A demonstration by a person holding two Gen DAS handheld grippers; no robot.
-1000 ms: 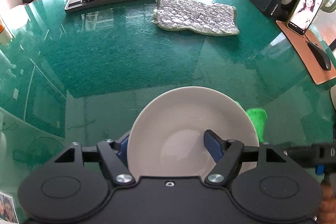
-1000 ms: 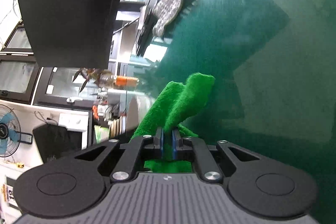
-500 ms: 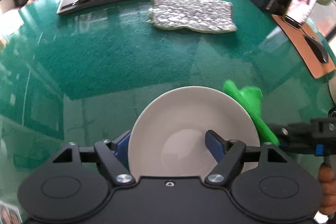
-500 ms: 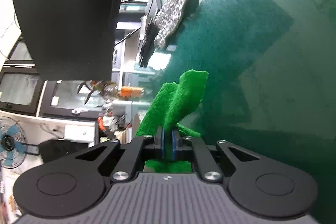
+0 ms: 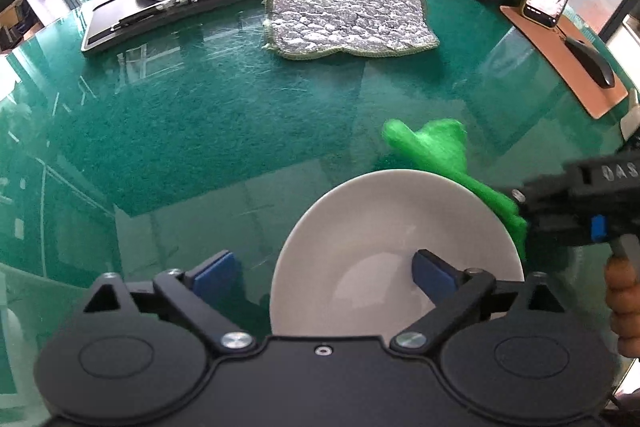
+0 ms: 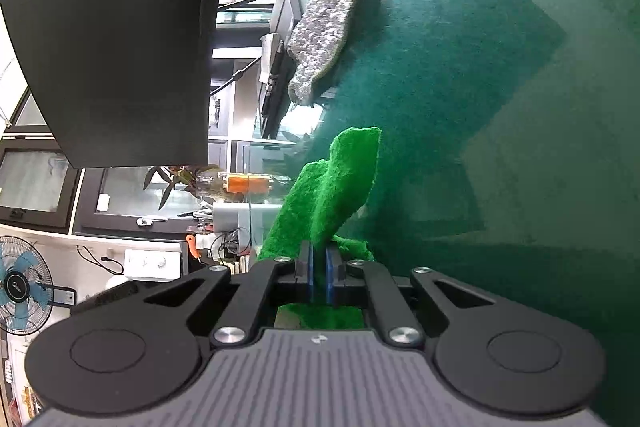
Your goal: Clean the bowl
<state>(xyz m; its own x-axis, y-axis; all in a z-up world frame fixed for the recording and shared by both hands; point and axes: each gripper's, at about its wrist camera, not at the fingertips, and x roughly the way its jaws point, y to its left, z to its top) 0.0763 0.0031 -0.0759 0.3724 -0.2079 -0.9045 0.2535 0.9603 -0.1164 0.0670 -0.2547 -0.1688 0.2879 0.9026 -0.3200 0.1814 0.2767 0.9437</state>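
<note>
Since a second ago the left tool (image 5: 322, 273) has let go of the bowl (image 5: 384, 223): its jaws are opening, one blue pad now clear outside the bowl's near-left rim, the other over the inside of the bowl, neither pressing on it. Meanwhile the green cloth (image 5: 444, 159) has come further across the bowl's far right rim.

That bowl is plain white, shallow and round, smooth and glossy, with a flat circular bottom; I can see no dirt on it. It sits on the green glass desk (image 5: 208, 123), right under the left tool.

On the bowl's right, the right tool (image 6: 318, 277) is clamped tight on the fuzzy cloth, which sticks up beyond its pads. Well beyond the bowl lies a grey mat (image 5: 348, 23).
</note>
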